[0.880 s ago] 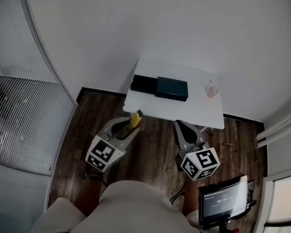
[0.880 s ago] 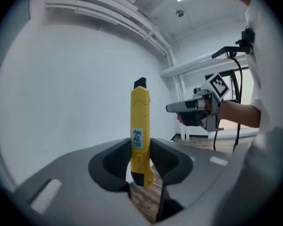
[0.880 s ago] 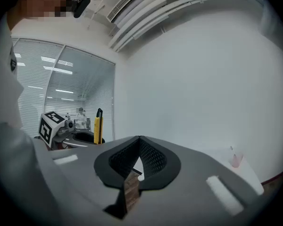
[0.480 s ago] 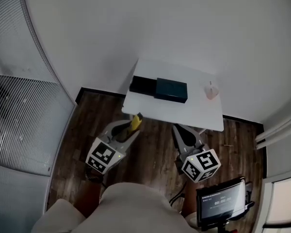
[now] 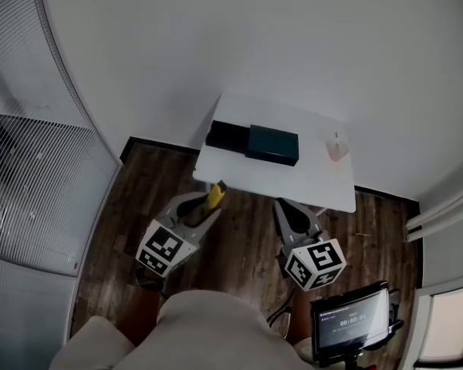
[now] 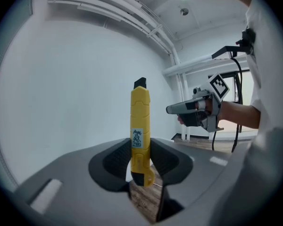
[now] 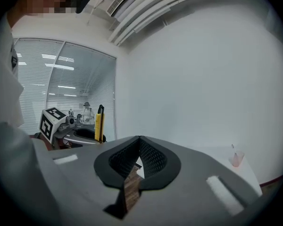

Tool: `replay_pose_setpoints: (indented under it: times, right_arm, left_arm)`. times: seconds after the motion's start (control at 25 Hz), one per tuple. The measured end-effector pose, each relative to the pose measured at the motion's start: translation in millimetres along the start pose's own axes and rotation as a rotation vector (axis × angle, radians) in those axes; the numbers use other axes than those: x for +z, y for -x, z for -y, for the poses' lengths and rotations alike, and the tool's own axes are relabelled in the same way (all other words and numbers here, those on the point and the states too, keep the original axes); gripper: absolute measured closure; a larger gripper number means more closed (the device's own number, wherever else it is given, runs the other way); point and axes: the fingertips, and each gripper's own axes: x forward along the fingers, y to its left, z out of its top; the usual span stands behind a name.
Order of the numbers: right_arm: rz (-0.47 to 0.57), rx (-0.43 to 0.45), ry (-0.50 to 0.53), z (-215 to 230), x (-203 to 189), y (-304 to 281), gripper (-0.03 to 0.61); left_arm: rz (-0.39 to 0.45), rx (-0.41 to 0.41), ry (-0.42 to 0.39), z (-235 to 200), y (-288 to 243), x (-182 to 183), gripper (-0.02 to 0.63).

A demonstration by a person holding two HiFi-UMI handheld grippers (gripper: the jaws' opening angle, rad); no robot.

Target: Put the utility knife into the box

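The left tool (image 6: 141, 149) is clamped low on the upright yellow plastic utility knife (image 6: 140, 119), well short of the dark rectangular box (image 5: 272, 142) on the white table (image 5: 309, 179). The right tool (image 7: 139, 147) has its jaws together on nothing. Pinched so near one end, the knife could pivot or slip in transit.

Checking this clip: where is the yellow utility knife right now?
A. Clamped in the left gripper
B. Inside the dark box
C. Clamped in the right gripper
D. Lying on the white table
A: the utility knife stands upright between the pads of the left gripper, short of the table and the box.
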Motion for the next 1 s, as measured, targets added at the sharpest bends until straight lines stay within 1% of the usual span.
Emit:
replay_pose_setpoints:
  times: [0.12,0.28,0.52,0.68,0.84,1.0]
  right_arm:
    - [0.0,0.014,-0.017,7,-1,-5,0.577]
    - [0.033,0.047,-0.064,17,5,-7,0.577]
    - [0.041,0.06,-0.039,14,3,5,0.577]
    - [0.028,0.065,-0.055,18,0,5,0.577]
    - [0.015,0.063,-0.071,26,-4,-4,0.577]
    - [0.009,0.043,-0.047,34,-8,-16,0.577]
  left_arm:
    - [-0.009,0.011,0.007,-3,-7,-1,0.488]
    - [-0.023,0.025,0.022,-4,-17,0,0.488]
    - [-0.035,0.06,0.052,10,-7,-9,0.489]
    - [-0.056,0.07,0.063,12,-8,-16,0.488]
    - [-0.061,0.072,0.06,4,-16,-20,0.488]
    - [-0.056,0.054,0.063,-8,-29,-20,0.488]
